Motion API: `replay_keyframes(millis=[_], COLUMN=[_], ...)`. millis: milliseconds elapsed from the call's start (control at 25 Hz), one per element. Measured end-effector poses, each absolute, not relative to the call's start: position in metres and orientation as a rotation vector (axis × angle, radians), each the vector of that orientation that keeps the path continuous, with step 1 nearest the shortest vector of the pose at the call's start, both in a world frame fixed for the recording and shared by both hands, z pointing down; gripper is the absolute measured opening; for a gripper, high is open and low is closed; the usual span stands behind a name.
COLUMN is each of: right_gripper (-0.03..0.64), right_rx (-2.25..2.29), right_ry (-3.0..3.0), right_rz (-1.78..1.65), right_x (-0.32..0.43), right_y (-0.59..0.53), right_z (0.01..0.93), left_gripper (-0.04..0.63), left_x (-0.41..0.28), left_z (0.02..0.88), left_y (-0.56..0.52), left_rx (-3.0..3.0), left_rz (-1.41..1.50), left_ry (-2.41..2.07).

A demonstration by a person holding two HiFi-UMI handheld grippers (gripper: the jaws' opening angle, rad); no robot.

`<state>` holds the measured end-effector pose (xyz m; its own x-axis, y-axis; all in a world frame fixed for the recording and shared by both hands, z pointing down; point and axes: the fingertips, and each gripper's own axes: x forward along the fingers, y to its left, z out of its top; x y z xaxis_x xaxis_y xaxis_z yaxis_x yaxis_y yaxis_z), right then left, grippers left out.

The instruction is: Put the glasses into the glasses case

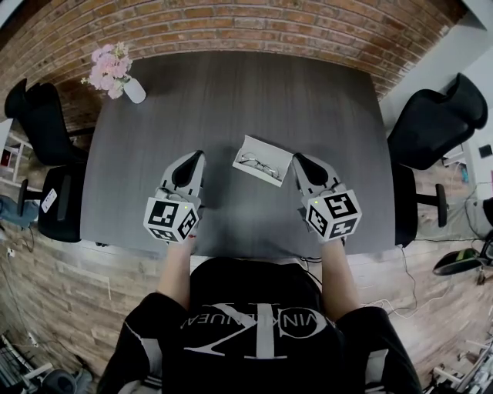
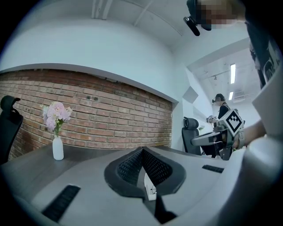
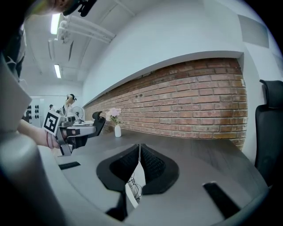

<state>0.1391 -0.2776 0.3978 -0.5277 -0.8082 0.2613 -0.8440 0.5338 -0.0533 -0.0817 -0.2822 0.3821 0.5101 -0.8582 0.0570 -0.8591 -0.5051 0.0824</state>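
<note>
A white glasses case (image 1: pixel 253 147) lies open on the dark grey table (image 1: pixel 231 100), and a pair of thin-framed glasses (image 1: pixel 259 164) rests inside it. My left gripper (image 1: pixel 199 156) hovers just left of the case, shut and empty. Just right of the case, my right gripper (image 1: pixel 297 159) is also shut with nothing in it. In the left gripper view the closed jaws (image 2: pixel 142 150) meet above a sliver of the case (image 2: pixel 150 189). Below the touching tips (image 3: pixel 139 146) in the right gripper view, the case (image 3: pixel 131 197) and the glasses (image 3: pixel 135 189) show.
A white vase of pink flowers (image 1: pixel 132 90) stands at the table's far left corner. Black office chairs sit at the right (image 1: pixel 435 123) and left (image 1: pixel 38 115) of the table. A brick wall (image 1: pixel 231 23) runs behind the far edge.
</note>
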Motion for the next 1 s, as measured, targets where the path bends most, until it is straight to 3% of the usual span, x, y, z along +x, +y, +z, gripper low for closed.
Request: replay_keyframes(millis=[1000], right_gripper=[0.032], right_rx=[1.481], right_ry=[-2.634], right_rz=[0.199], right_x=[0.148], right_y=[-0.267], right_z=[0.368], left_gripper=[0.014], left_x=[-0.097], left_z=[0.348], left_y=[-0.271], left_rx=[2.660], left_rz=[-0.037], left_ry=[-1.608])
